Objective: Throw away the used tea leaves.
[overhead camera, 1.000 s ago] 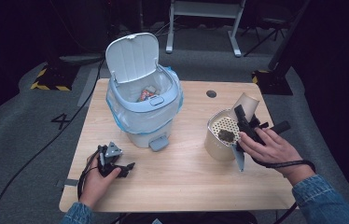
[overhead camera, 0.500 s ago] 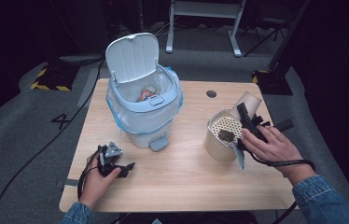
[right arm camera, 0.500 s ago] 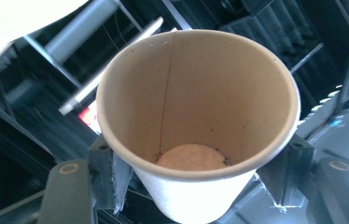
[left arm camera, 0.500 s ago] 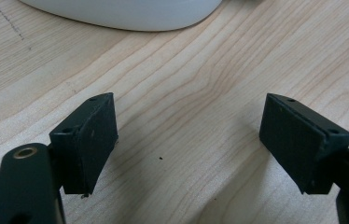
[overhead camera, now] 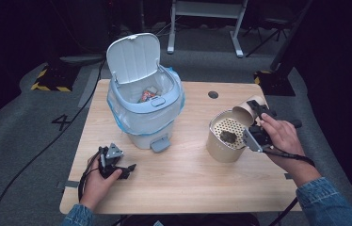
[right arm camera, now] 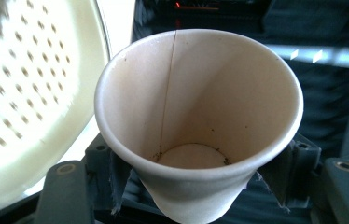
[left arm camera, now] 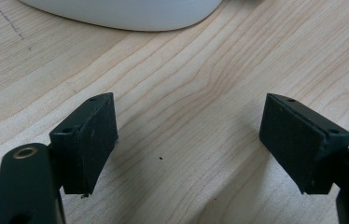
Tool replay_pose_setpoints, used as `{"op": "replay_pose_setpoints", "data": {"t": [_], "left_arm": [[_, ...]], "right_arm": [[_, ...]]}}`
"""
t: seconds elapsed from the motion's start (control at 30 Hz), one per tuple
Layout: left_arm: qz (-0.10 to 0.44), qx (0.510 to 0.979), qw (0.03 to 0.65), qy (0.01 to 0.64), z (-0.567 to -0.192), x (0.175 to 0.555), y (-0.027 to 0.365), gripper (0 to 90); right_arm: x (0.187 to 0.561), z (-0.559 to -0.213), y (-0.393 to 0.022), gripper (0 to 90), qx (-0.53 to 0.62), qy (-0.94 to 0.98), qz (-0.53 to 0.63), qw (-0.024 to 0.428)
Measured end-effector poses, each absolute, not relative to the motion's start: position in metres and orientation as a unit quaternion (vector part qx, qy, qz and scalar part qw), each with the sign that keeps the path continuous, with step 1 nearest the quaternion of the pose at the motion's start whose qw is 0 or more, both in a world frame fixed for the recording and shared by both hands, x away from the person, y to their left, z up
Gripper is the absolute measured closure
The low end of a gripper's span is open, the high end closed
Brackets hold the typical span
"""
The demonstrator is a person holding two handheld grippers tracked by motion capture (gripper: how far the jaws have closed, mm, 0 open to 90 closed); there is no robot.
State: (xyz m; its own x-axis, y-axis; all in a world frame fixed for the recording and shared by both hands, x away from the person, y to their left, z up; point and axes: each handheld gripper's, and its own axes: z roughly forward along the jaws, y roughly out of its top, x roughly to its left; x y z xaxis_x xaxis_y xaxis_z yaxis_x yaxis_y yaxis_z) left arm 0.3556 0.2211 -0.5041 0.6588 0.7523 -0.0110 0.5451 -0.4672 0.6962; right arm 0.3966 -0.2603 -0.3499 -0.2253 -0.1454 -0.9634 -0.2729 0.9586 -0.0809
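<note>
Two hand-held grippers are working at the bench (overhead camera: 188, 179). Nearest, the left hand-held gripper (overhead camera: 129, 168) is resting on the wood with its jaws spread wide and nothing between them, well apart from everything but the bin's base. Farther along, on the other side, the right hand-held gripper (overhead camera: 259, 123) is clenching a paper cup (right arm camera: 196, 126) around its lower wall; its jaws have just been easing open slightly, yet the cup is sitting between the pads, squeezed. The cup is tipped on its side, its long axis running level and its mouth pointing back toward the hand; the inside looks empty save for a few specks. Just beside it, on the side toward the bin, a metal canister (overhead camera: 228, 136) is standing with a perforated insert and a dark lump on top. Farther off, the bin (overhead camera: 143, 106) is standing open, lid up, liner folded over its rim. Any trip from cup to bin is likely having to clear the canister, which lies between them.
</note>
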Motion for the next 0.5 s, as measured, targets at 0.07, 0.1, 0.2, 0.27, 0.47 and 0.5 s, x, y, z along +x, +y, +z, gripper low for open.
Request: {"op": "replay_pose_setpoints", "data": {"t": [0.07,0.1,0.2,0.27,0.47,0.5], "left_arm": [[0.151,0.843,0.344,0.385,-0.504,0.356,0.221,19.5],[0.150,0.843,0.344,0.385,-0.504,0.356,0.221,19.6],[0.150,0.843,0.344,0.385,-0.504,0.356,0.221,19.5],[0.150,0.843,0.344,0.384,-0.504,0.356,0.221,19.6],[0.150,0.843,0.344,0.385,-0.504,0.356,0.221,19.6],[0.150,0.843,0.344,0.385,-0.504,0.356,0.221,19.5]], "right_arm": [[0.399,-0.346,-0.264,33.5,-0.099,0.795,0.095,0.591],[0.401,-0.345,-0.266,33.4,-0.088,0.799,0.111,0.584],[0.405,-0.342,-0.275,33.3,-0.010,0.821,0.193,0.537],[0.409,-0.340,-0.280,33.3,0.026,0.827,0.228,0.513],[0.418,-0.339,-0.299,33.2,0.145,0.832,0.343,0.411],[0.420,-0.339,-0.302,33.2,0.162,0.831,0.362,0.390]]}}
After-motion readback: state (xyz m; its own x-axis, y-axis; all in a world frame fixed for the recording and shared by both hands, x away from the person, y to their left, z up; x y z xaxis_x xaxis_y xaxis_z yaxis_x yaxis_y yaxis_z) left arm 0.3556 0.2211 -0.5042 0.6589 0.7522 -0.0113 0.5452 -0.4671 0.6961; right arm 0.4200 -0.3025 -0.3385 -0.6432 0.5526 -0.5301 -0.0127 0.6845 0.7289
